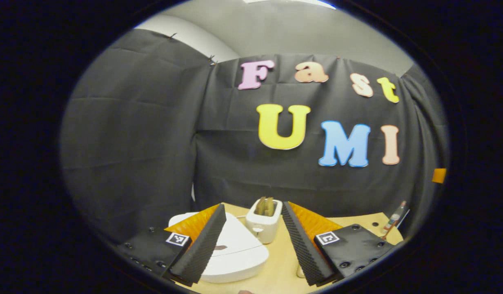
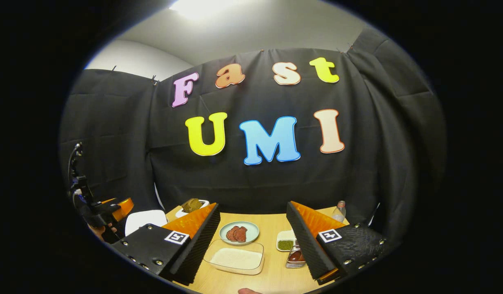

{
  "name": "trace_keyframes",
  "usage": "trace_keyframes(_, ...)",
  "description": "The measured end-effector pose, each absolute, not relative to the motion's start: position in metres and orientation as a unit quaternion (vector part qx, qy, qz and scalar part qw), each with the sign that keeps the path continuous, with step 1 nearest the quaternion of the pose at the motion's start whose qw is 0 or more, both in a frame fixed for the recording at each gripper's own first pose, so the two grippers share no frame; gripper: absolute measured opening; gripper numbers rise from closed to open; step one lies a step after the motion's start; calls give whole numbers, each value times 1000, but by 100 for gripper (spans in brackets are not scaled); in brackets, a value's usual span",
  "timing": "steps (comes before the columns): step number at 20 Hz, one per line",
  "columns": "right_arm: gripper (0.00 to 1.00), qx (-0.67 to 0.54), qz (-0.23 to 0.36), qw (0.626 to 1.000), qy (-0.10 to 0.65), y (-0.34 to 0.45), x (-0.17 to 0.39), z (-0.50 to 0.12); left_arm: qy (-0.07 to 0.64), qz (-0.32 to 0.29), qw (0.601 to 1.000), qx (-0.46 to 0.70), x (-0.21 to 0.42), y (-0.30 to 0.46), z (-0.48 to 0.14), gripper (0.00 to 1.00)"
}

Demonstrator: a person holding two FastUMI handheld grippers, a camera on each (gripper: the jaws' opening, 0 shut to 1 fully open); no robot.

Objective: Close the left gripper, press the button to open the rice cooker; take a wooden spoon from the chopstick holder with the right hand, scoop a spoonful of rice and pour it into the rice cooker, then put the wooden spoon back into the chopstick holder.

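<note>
Rice cooker lid down, both tongs wide open and empty above the bench

Nearest, the left tongs (image 1: 251, 241) gape with nothing between them over the white rice cooker (image 1: 235, 251), whose lid lies shut; the right tongs (image 2: 251, 241) stand just as wide and empty over the clear tray of rice (image 2: 237, 257) on the bench (image 2: 272, 281). Farther off sit a plate of meat (image 2: 239, 232) and a small dish of green beans (image 2: 285, 244); the chopstick holder (image 1: 263, 224) stands just behind the cooker, something brown sticking out of it, the spoon not clearly told. This fits either a lid waiting to be pressed open or everything put back
</note>
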State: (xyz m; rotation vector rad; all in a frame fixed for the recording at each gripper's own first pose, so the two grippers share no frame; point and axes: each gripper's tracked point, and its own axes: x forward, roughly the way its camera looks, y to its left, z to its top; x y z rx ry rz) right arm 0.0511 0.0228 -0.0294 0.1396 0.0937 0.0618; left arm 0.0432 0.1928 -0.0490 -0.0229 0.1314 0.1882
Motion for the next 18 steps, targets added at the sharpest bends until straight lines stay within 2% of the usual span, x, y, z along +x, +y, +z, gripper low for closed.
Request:
trace_keyframes(1,99,65,21,997,41,18,46,-24,59,72,996,-13,40,170,-34,98)
trace_keyframes(2,96,59,12,998,36,15,39,-20,50,49,997,-16,36,149,-18,95)
trace_keyframes(3,99,54,3,998,31,12,33,-16,43,30,998,-19,30,132,-6,95)
trace_keyframes(6,99,48,-10,999,18,11,14,-9,28,-9,999,-21,14,99,14,95)
trace_keyframes(12,100,38,8,999,6,18,-6,-12,17,-8,1000,-8,-8,88,24,97)
trace_keyframes(18,99,51,28,998,8,11,-4,-12,40,16,999,-11,-22,78,18,97)
